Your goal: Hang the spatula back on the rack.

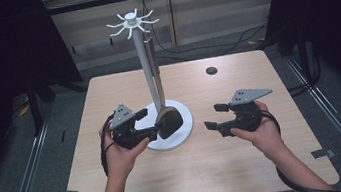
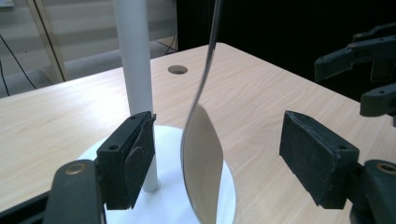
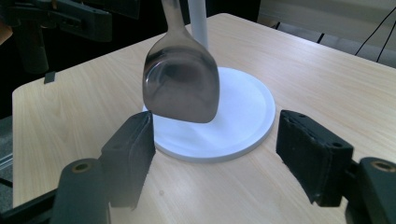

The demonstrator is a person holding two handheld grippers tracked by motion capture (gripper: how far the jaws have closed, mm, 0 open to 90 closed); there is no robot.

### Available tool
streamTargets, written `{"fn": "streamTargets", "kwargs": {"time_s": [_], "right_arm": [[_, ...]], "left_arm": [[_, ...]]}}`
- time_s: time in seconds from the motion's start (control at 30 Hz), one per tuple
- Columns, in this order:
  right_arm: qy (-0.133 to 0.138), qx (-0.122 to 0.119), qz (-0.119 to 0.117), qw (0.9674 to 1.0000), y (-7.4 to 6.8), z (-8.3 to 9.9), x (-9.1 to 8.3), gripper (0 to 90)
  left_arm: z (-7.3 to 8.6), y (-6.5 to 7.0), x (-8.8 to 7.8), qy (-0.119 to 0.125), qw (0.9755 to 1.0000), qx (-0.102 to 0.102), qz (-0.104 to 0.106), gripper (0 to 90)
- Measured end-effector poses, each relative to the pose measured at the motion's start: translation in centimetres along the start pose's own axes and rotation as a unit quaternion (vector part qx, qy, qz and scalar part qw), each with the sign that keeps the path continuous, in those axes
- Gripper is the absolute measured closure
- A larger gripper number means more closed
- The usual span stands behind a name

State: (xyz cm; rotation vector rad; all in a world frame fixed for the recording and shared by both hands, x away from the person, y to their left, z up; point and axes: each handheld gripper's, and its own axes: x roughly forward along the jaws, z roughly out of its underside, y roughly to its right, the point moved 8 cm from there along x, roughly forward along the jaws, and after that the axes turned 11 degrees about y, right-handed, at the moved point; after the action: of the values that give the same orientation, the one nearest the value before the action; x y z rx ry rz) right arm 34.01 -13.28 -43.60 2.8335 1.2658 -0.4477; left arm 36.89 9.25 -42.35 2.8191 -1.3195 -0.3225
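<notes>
- Spatula (image 2: 201, 163) hangs from a hook on the white stand (image 1: 141, 54), blade just above the stand's round base (image 1: 182, 124), beside the pole. Nothing grips it.
- Left gripper (image 1: 146, 124), nearest the stand on the base's near-left edge: jaws wide apart, blade between them edge-on, neither pad touching. Risk: a pad nudges the blade and sets the spatula swinging on its hook.
- Inner pad (image 2: 135, 158) sits close beside the pole. Risk: a sideways pull-out clips the pole and shakes the stand.
- Right gripper (image 1: 218, 116), well to the right of the base: jaws apart, empty. Little risk unless it swings toward the blade.
- Hook at the stand's top (image 1: 145, 29), farthest off: how the handle seats on it is too small to tell. Risk: a shallow hang lets a knock drop the spatula.
</notes>
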Motion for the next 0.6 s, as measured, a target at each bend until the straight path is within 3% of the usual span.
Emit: {"fn": "streamTargets", "kwargs": {"time_s": [0.33,0.6], "right_arm": [[-0.005,0.007,0.010,0.9999,0.8,1.3,-0.8,26.9],[-0.009,0.012,0.016,0.9998,1.4,2.3,-1.3,26.2]], "left_arm": [[2.0,-0.1,-0.1,-0.017,0.9998,0.003,-0.005,22.8],[3.2,-0.4,-0.4,-0.021,0.9997,-0.007,-0.011,20.2]]}}
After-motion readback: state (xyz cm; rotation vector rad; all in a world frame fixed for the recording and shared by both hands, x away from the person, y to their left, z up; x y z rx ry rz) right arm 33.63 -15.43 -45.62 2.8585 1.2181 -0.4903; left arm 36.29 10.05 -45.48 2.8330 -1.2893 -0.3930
